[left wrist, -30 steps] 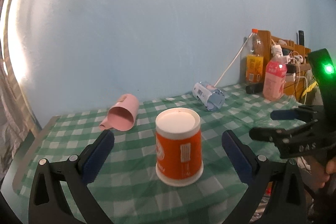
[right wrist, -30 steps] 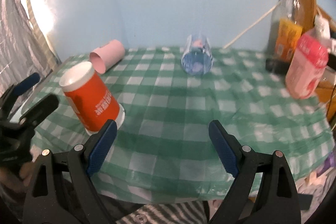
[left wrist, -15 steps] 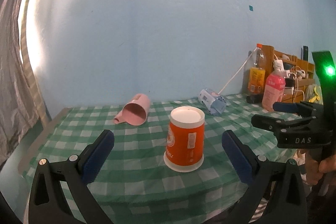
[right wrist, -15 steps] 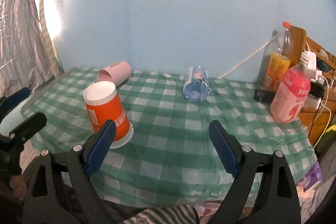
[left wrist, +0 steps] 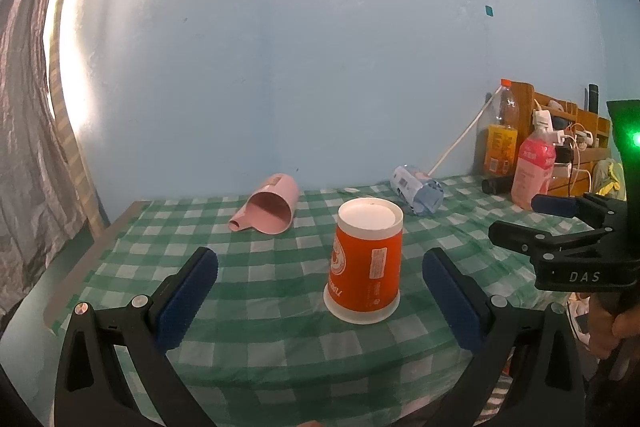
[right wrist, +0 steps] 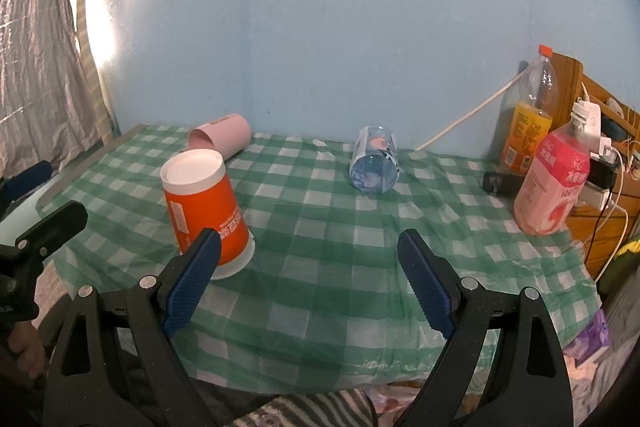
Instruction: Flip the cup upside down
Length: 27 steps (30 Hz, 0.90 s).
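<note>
1. Two cups lie on their sides at the far edge of the worktop (left wrist: 280, 307), which is covered in green-and-white check cloth: a pink cup (left wrist: 269, 209) left of centre in the left wrist view, its mouth toward the camera, and a clear blue cup (left wrist: 416, 189) right of centre.
2. Between them and nearer the camera, the orange cup (left wrist: 366, 259) stands mouth-down on the cloth, its white base on top; it sits lower centre in the left wrist view and lower left in the right wrist view (right wrist: 204, 205).
3. At the bottom of the left wrist view the left gripper (left wrist: 320, 301) has its blue-padded fingers (left wrist: 186, 297) spread wide apart, holding nothing, with the orange cup in front of the gap and apart from both.
4. At the bottom of the right wrist view the right gripper (right wrist: 310, 283) is likewise spread wide and empty; its left pad overlaps the orange cup's lower rim in the picture, but contact cannot be told.
5. At the right edge stand an orange drink bottle (right wrist: 528, 115) and a pink bottle (right wrist: 554, 183), with a wooden shelf (left wrist: 568, 123) behind them.
</note>
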Motion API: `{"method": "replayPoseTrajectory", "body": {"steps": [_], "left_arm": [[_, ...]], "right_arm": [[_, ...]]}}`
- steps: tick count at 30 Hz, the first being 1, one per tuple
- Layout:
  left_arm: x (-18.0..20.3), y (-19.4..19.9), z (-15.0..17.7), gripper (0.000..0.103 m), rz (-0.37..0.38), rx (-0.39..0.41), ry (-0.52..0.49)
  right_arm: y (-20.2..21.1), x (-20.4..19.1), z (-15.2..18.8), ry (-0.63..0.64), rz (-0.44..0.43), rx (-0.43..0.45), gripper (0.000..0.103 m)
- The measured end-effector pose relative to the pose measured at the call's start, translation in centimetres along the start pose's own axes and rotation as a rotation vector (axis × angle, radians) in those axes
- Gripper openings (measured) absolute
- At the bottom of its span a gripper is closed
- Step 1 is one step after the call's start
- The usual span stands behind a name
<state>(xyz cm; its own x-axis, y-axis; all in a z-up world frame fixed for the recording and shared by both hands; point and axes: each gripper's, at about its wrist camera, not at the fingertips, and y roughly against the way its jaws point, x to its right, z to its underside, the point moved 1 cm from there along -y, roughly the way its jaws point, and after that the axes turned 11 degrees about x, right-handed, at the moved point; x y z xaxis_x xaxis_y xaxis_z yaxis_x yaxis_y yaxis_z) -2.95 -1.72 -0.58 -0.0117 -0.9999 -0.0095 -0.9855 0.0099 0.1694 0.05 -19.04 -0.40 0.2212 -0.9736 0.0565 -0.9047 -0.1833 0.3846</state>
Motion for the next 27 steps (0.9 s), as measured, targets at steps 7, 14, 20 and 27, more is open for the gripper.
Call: {"method": "replayPoseTrajectory", "body": {"steps": [7, 14, 20, 27], "left_arm": [[-0.49, -0.34, 0.13, 0.103, 0.011, -0.017, 0.021], [-0.30, -0.54, 0.23, 0.103, 0.016, -0.031, 0.023], [0.05, -0.46, 0.35, 0.103, 0.020, -0.034, 0.013], [0.04, -0.60, 0.33, 0.103, 0.021, -0.040, 0.015]], "right_arm": [[-0.15, 0.10, 0.12, -0.002, 0.001, -0.009, 0.089], [-0.30, 0.32, 0.21, -0.005, 0.002, -0.014, 0.089], [-0.36, 0.30, 0.24, -0.005, 0.002, -0.015, 0.089], [-0.42, 0.39, 0.35, -0.006, 0.003, -0.020, 0.089]]}}
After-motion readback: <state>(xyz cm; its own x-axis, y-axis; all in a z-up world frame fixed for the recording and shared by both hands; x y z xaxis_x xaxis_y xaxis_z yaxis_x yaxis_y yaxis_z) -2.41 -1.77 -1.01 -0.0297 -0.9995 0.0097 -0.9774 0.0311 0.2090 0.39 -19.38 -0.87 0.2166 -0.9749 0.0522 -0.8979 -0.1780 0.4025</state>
